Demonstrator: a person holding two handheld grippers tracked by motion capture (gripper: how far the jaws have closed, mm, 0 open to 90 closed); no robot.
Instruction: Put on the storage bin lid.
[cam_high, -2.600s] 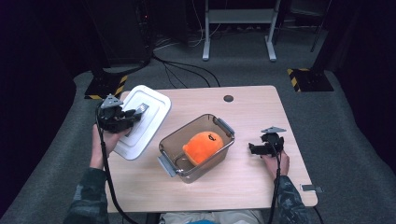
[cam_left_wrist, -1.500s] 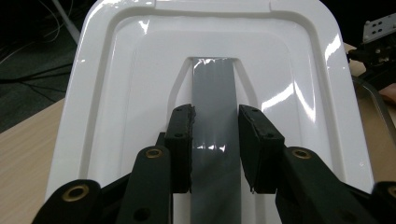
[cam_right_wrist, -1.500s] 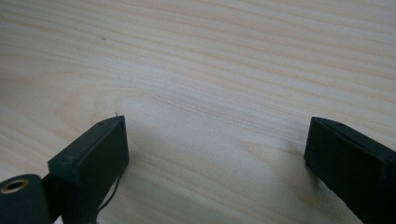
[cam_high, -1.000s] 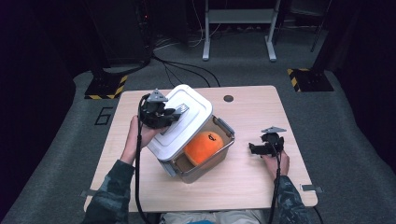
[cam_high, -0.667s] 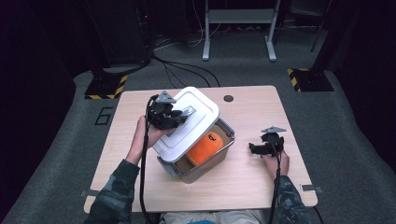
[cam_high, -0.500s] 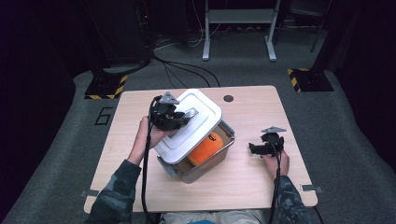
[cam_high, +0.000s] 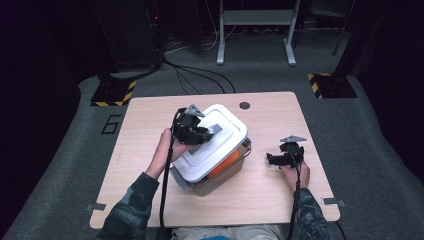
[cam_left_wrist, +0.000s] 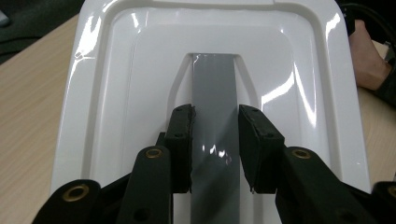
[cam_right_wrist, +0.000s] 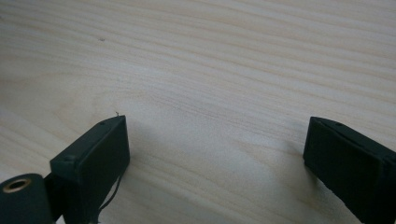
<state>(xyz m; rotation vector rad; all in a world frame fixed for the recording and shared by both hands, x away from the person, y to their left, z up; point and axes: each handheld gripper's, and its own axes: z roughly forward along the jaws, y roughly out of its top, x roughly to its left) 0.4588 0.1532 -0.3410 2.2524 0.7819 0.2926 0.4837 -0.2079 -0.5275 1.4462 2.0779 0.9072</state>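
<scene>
White glossy plastic lid (cam_high: 212, 142) with grey raised strip handle (cam_left_wrist: 215, 135), clamped at that strip by left gripper (cam_high: 192, 131), pads pressed on either side in the left gripper view. Lid tilted over clear rectangular container (cam_high: 220, 175) at the middle of pale wooden table (cam_high: 150, 150), far edge raised, not seated flat. Orange rounded object (cam_high: 223, 165) glimpsed through container wall under lid in the high view, hidden by lid in the left gripper view. Small dark round hole (cam_high: 244, 105) in tabletop beyond container. Right gripper (cam_high: 272, 159) resting near table's right edge, well apart from container, jaws spread wide over bare wood grain, nothing between them in the right gripper view.
</scene>
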